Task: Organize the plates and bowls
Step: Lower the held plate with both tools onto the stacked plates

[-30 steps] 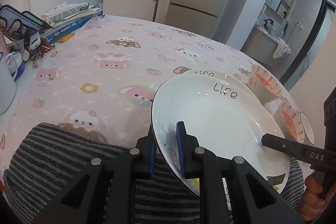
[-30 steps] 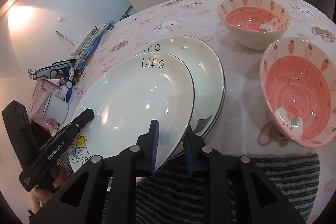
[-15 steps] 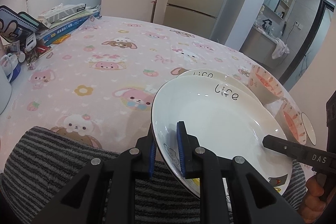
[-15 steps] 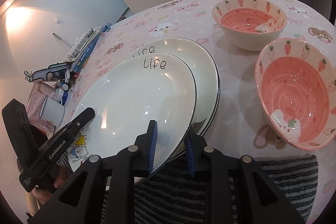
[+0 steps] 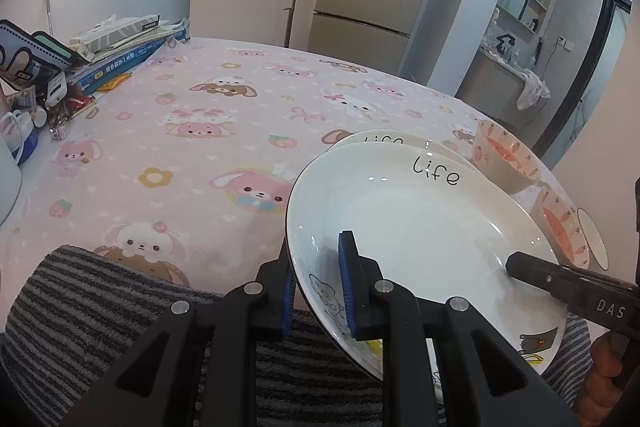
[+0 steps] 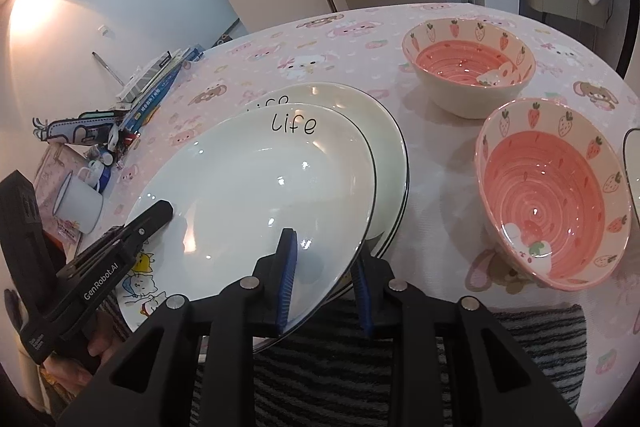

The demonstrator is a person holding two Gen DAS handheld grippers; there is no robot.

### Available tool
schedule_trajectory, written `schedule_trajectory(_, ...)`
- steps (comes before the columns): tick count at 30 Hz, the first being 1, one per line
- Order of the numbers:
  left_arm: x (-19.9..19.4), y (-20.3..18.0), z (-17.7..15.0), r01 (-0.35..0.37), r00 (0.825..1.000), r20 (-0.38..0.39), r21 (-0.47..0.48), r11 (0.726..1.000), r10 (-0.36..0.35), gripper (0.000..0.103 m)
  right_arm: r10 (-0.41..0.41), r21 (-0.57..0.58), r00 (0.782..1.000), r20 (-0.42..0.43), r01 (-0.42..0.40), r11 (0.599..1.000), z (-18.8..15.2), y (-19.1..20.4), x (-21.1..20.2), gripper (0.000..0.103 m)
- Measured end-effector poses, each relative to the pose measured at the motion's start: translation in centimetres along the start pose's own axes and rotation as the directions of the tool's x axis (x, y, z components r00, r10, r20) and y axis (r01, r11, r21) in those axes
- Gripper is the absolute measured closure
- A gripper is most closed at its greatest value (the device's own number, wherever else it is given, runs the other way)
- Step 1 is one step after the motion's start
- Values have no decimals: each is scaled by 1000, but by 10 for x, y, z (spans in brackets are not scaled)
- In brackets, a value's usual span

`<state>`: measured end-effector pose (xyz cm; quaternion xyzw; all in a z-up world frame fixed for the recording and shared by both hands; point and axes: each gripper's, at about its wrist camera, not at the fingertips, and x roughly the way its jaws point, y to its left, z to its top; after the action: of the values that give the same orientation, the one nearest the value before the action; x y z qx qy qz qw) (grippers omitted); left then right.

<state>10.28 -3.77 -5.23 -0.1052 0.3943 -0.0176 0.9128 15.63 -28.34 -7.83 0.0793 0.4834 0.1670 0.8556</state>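
Both grippers hold one white "life" plate point(image 5: 416, 227) by its rim, lifted above the table. My left gripper point(image 5: 316, 279) is shut on its left rim. My right gripper point(image 6: 324, 279) is shut on its near right rim; the plate point(image 6: 264, 187) tilts over a second white "life" plate point(image 6: 380, 131) that lies on the table. That lower plate also shows in the left wrist view point(image 5: 384, 139). Two pink strawberry bowls stand to the right: a far one point(image 6: 468, 75) and a near one point(image 6: 556, 195).
The round table has a pink cartoon cloth point(image 5: 208, 123). Books and boxes point(image 5: 128, 55) and clutter lie at the far left, with a white enamel mug point(image 6: 80, 203). A striped grey towel point(image 5: 100, 315) lies at the near edge. Another dish rim point(image 6: 632, 171) shows at far right.
The held plate has risen slightly and moved a little toward the plate on the table. Both grippers keep their hold.
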Motion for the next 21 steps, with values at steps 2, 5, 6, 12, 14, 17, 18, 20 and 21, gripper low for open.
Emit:
schedule_trajectory(2, 0, -2, -1, -6, 1000, 2, 14, 1000, 6, 82, -12, 3, 1000, 12, 12, 1000, -1, 1, -2, 77)
schedule_trajectory(5, -1, -7, -2, -7, 1000, 1, 34, 999, 7, 81, -32, -3, 999, 25, 32, 999, -5, 2, -7, 77)
schedule_trajectory(6, -1, -8, -3, -6, 1000, -1, 42, 999, 6, 81, -38, -6, 999, 25, 39, 999, -6, 2, -8, 76)
schedule_trajectory(12, -1, -16, -3, -37, 999, 6, 81, 996, 36, 80, -63, -20, 998, 26, 63, 998, -13, 2, -10, 75)
schedule_trajectory(14, -1, -17, -3, -36, 999, 6, 81, 996, 35, 80, -63, -19, 998, 24, 63, 998, -13, 1, -10, 74)
schedule_trajectory(17, -1, -17, -3, -39, 999, 6, 83, 996, 39, 79, -68, -25, 997, 26, 68, 997, -13, 2, -10, 74)
schedule_trajectory(18, -1, -17, -3, -38, 999, 5, 83, 996, 37, 78, -67, -26, 997, 26, 68, 997, -13, 1, -9, 74)
schedule_trajectory(20, 0, -19, -4, -22, 1000, -3, 94, 995, 22, 64, -65, -26, 998, 25, 65, 998, -13, 2, -9, 74)
schedule_trajectory(21, 0, -21, -5, -13, 1000, -6, 105, 994, 14, 57, -62, -29, 998, 25, 62, 998, -13, 3, -9, 73)
